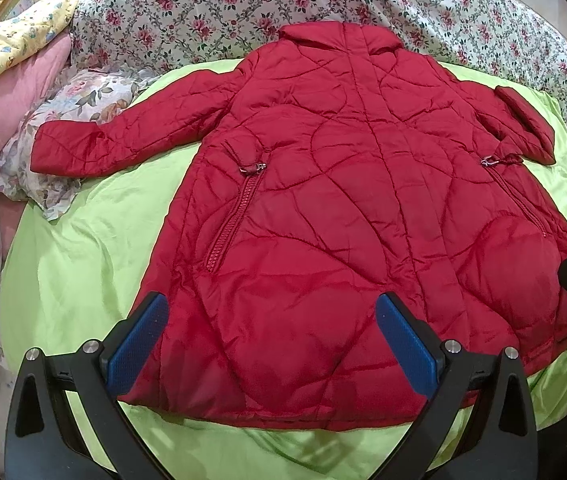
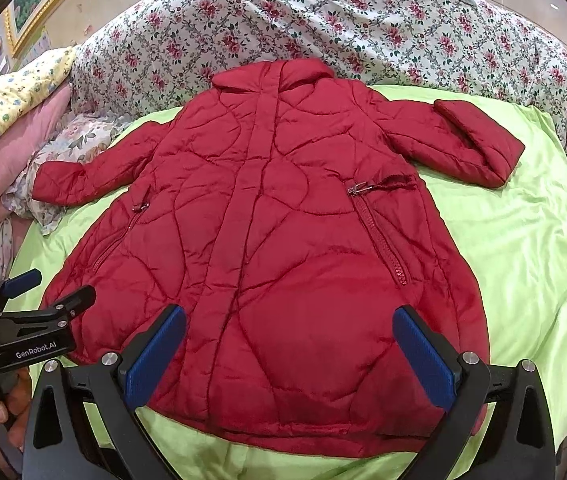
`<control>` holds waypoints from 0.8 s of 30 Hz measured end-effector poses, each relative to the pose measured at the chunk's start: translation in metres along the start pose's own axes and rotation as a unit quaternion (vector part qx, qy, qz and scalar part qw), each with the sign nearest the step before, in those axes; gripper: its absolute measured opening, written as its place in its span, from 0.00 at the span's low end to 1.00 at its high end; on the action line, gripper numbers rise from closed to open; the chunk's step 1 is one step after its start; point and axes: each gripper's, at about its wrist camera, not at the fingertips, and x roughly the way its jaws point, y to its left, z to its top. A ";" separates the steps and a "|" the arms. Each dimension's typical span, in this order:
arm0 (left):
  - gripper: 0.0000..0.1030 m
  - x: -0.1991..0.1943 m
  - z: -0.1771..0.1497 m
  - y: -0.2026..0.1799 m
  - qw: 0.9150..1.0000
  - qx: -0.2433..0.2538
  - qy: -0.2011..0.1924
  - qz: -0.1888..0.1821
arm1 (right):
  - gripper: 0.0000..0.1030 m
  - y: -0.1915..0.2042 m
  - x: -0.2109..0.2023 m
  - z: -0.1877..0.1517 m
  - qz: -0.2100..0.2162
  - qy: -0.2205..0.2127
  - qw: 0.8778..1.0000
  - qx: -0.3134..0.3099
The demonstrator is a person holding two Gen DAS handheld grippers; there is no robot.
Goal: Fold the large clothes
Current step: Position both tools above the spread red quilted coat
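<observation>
On my far left I count one pink cushion point(image 1: 11, 100) with one yellow printed quilt point(image 1: 7, 46) lying on top of it, and beside them one crumpled pale floral cloth point(image 1: 63, 120). Next comes my left gripper point(image 1: 271, 344), its blue-padded fingers spread wide and holding nothing, hovering over the hem. In the middle I have one red quilted puffer coat point(image 2: 283, 240), lying flat and front-up on one lime green satin sheet point(image 2: 523, 240). The coat is shiny, with curving stitch lines, a centre placket, one collar, two sleeves and two slanted zip pockets, each with a metal pull. Its long axis runs away from me, with the hem nearest the grippers and the collar at the far end, touching the one rose-print floral bedding heap point(image 2: 323, 28). The left sleeve stretches outward onto the floral cloth; the right sleeve bends back on itself, cuff turned toward the collar. My right gripper point(image 2: 289, 356) is likewise released, wide apart above the hem's right half.
</observation>
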 end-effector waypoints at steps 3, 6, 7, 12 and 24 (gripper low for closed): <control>1.00 0.005 0.002 -0.002 1.000 0.004 0.001 0.003 | 1.00 -0.005 0.001 0.002 0.023 -0.014 0.999 0.017; 1.00 0.014 0.007 0.000 1.000 -0.010 0.005 -0.020 | 1.00 -0.012 0.000 0.006 0.042 -0.027 0.998 0.034; 1.00 0.016 0.008 0.001 1.000 -0.011 0.006 -0.022 | 1.00 -0.014 0.001 0.008 0.035 -0.025 0.999 0.032; 1.00 0.020 0.015 0.003 0.999 -0.019 0.008 -0.029 | 1.00 -0.026 0.007 0.016 0.010 -0.018 0.999 0.031; 1.00 0.031 0.030 -0.001 1.000 -0.003 0.009 -0.007 | 1.00 -0.059 0.014 0.032 -0.013 -0.037 0.998 0.043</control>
